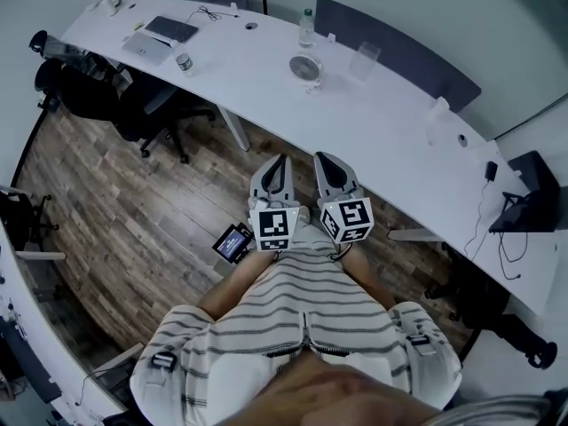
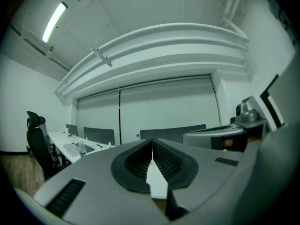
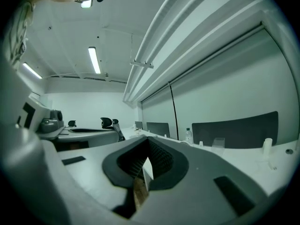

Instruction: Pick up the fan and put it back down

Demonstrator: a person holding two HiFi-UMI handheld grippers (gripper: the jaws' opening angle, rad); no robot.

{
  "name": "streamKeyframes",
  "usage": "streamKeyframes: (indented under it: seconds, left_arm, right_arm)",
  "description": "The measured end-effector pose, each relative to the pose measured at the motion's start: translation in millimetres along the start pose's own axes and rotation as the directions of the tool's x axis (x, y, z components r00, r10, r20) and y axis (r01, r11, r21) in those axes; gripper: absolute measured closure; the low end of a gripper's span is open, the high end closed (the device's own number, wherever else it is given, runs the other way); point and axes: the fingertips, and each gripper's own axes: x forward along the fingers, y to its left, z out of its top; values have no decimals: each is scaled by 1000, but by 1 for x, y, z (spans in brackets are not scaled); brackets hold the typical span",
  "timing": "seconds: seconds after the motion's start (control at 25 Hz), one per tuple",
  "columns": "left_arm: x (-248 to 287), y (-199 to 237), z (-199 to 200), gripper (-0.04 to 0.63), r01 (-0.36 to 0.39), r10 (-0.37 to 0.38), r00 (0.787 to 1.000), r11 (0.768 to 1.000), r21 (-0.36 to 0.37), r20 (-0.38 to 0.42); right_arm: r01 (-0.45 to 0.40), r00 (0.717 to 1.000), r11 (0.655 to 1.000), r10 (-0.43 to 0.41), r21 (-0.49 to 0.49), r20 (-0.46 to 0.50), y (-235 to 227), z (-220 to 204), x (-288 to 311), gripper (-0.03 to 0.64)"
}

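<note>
Striped shirt (image 1: 293, 313) of the person filled the bottom of the head view. Just beyond it, the left gripper (image 1: 281, 161) and right gripper (image 1: 323, 158) were held side by side over the wooden floor (image 1: 133, 202), short of the white desk (image 1: 390, 140). The fan (image 1: 305, 68) stood on that desk, well apart from both grippers. A water bottle (image 1: 307, 27) stood near it on the far side and a clear container (image 1: 365, 59) on its right in the picture.

In the left gripper view, the 2 jaws of the left gripper (image 2: 152, 142) were pressed together with nothing between them. The desk showed only at far left.

In the right gripper view, the right gripper (image 3: 148, 144) was likewise closed and empty. The water bottle (image 3: 189, 135) was visible ahead. The fan was too small to confirm there.

Assessment: the step in hand was the approach, and no pickup had begun. 1 gripper should probably suffice. Its jaws would need to be spread before arrival, not at the fan. A grip on the base or stem would likely be safer than on the round grille. The bottle and container stood close, so a straight approach and a straight lift were advisable. The fan should go down upright and settle before release.
</note>
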Motion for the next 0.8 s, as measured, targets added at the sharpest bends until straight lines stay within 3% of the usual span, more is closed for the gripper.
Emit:
streamKeyframes:
  seconds: [0.48, 0.8]
  left_arm:
    - [156, 7, 42, 588, 40, -40, 999, 999, 31, -3]
    - [204, 16, 36, 588, 26, -25, 999, 999, 23, -44]
  right_arm:
    - [12, 1000, 1000, -13, 27, 16, -106, 36, 108, 606]
    - [-14, 1000, 999, 14, 35, -9, -137, 34, 147, 606]
